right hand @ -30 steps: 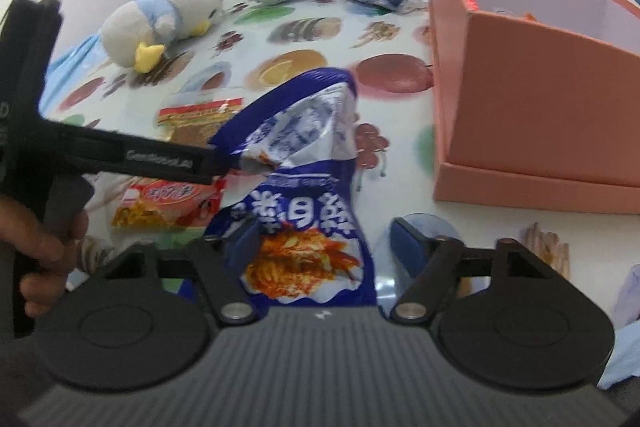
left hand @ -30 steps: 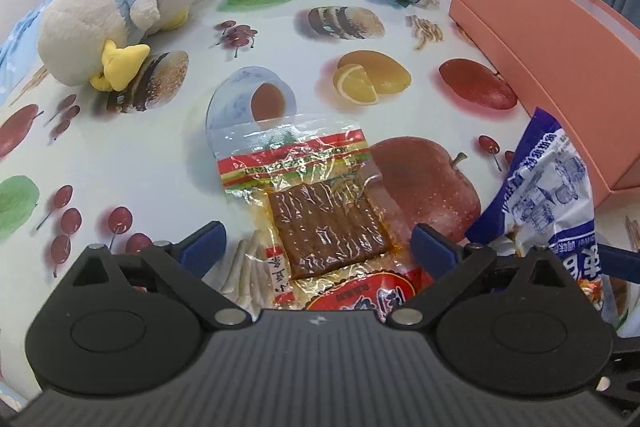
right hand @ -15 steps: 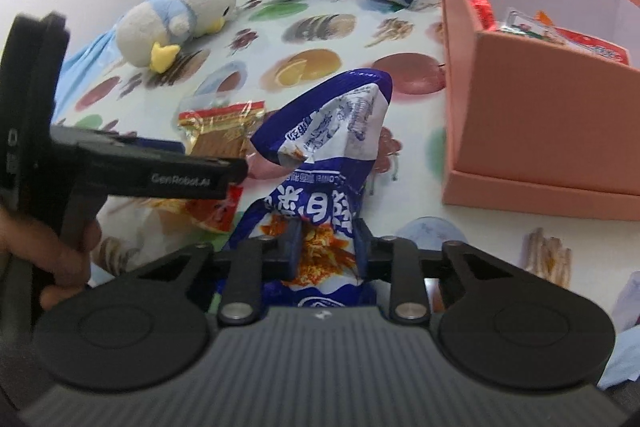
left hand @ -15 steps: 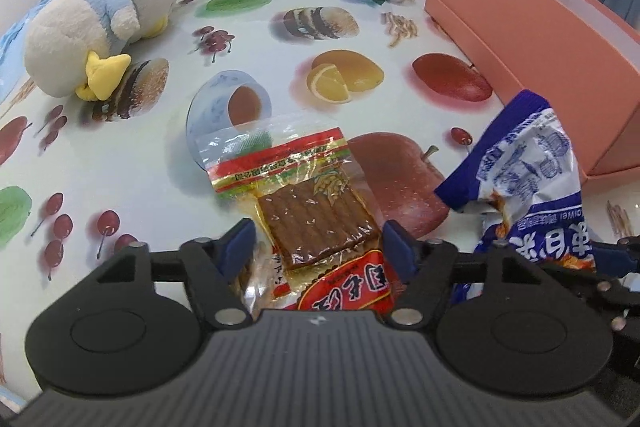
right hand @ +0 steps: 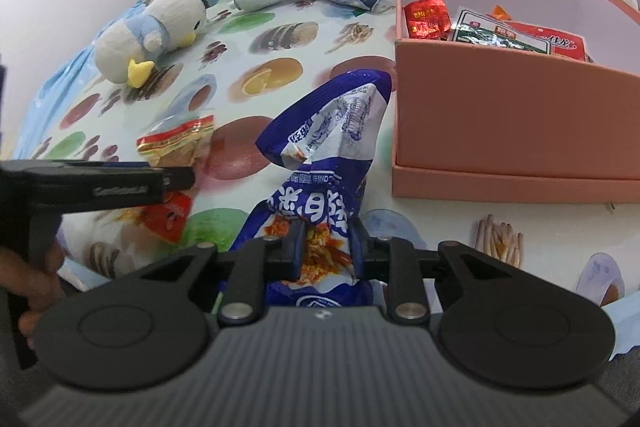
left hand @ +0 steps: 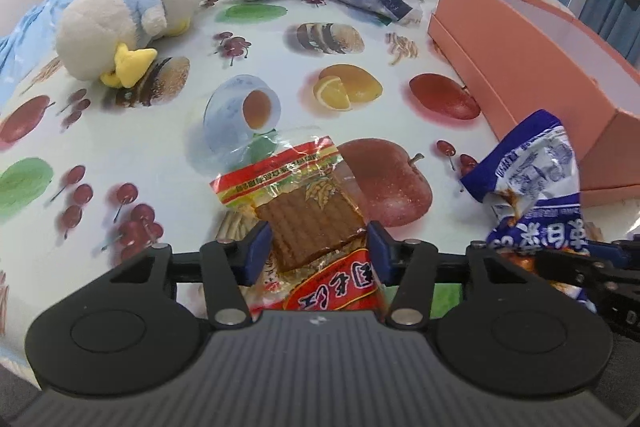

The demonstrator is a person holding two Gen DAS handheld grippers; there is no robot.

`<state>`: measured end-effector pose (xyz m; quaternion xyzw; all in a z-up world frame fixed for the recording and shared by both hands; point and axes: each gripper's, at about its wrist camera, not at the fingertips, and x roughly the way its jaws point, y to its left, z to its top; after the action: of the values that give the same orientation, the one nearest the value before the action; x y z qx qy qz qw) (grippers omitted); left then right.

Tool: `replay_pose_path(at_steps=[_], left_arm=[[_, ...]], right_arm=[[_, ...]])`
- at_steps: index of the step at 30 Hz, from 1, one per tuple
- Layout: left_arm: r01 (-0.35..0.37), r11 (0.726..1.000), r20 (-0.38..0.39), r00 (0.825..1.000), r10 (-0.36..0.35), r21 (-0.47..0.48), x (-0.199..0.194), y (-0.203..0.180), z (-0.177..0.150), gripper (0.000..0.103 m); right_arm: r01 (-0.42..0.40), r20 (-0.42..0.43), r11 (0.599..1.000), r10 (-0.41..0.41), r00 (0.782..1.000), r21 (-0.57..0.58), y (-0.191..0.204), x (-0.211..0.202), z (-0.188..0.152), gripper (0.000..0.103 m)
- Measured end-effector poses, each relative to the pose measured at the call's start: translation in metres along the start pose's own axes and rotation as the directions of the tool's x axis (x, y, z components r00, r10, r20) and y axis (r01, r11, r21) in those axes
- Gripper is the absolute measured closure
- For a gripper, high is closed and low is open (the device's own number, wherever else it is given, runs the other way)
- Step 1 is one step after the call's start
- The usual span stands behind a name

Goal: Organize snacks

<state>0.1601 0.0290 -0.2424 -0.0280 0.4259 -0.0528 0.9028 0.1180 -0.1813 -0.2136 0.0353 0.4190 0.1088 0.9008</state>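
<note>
Left gripper (left hand: 318, 247) jaws just closed onto the red jerky packet (left hand: 308, 223), right gripper (right hand: 326, 247) pinches the blue snack bag (right hand: 320, 163) beside the pink box (right hand: 500, 123), whose stored snacks (right hand: 496, 35) only the right wrist view shows.

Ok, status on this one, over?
Left hand-held gripper just closed on red tofu-snack packet. Right hand-held gripper clamped on blue snack bag. Pink box open, path clear.
</note>
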Motion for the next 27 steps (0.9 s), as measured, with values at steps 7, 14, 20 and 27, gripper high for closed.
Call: replay_pose_path(at_steps=[7,14,20,27], left_arm=[[0.020,0.997,0.030,0.999,-0.018,-0.068,-0.024,0.015,-0.001,0.082],[0.038,0.993,0.056,0.998,-0.032,-0.110,-0.029,0.021,-0.004,0.085],[0.076,0.988,0.099,0.993,-0.063,-0.133,-0.047,0.025,0.002,0.092],[0.117,0.980,0.147,0.985,-0.094,-0.159,-0.073,0.026,0.013,0.095]], right_arm=[[-0.008,0.021,1.000,0.008,1.000,-0.005,0.005,-0.010,0.006,0.077],[0.001,0.028,1.000,0.000,1.000,-0.007,0.007,-0.013,0.009,0.077],[-0.001,0.026,1.000,0.001,1.000,-0.006,0.008,-0.020,0.011,0.077],[0.007,0.049,1.000,-0.007,0.999,-0.012,0.007,-0.040,0.023,0.077]])
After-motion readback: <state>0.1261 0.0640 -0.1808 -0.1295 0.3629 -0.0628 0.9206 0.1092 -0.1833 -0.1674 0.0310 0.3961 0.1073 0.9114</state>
